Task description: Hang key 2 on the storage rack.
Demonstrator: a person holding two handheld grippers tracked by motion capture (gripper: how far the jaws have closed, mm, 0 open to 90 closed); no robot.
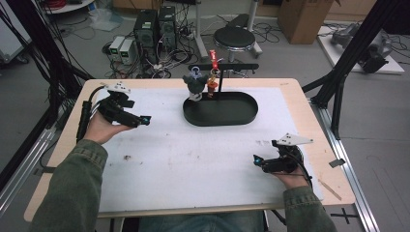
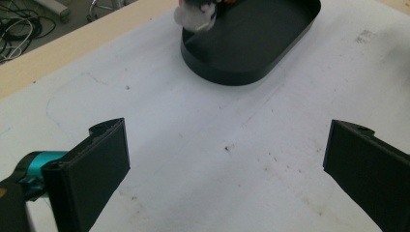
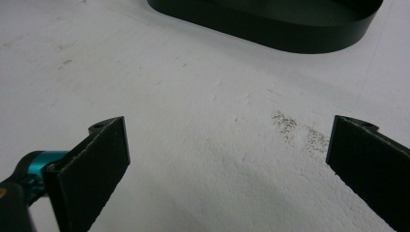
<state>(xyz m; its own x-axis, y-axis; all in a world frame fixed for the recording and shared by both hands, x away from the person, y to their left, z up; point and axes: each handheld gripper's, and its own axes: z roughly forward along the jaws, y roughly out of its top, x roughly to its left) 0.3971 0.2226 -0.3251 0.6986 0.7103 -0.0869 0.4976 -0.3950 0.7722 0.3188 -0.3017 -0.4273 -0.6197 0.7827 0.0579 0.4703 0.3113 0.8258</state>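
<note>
A black oval tray (image 1: 220,118) sits at the back middle of the white mat, with a black T-shaped stand (image 1: 222,79) rising from it. A grey plush keychain (image 1: 195,83) and a small red and orange keychain (image 1: 212,86) hang from the stand's bar. My left gripper (image 1: 143,119) is held over the mat's left side, open and empty, pointing toward the tray (image 2: 251,43). My right gripper (image 1: 257,160) rests low near the mat's front right, open with nothing between its jaws; the tray (image 3: 270,29) lies ahead of it.
The white mat (image 1: 193,150) covers most of the wooden table (image 1: 309,125). A stool (image 1: 234,37), computer towers (image 1: 153,29) and cables stand on the floor behind. Black frame posts (image 1: 343,72) rise at the right.
</note>
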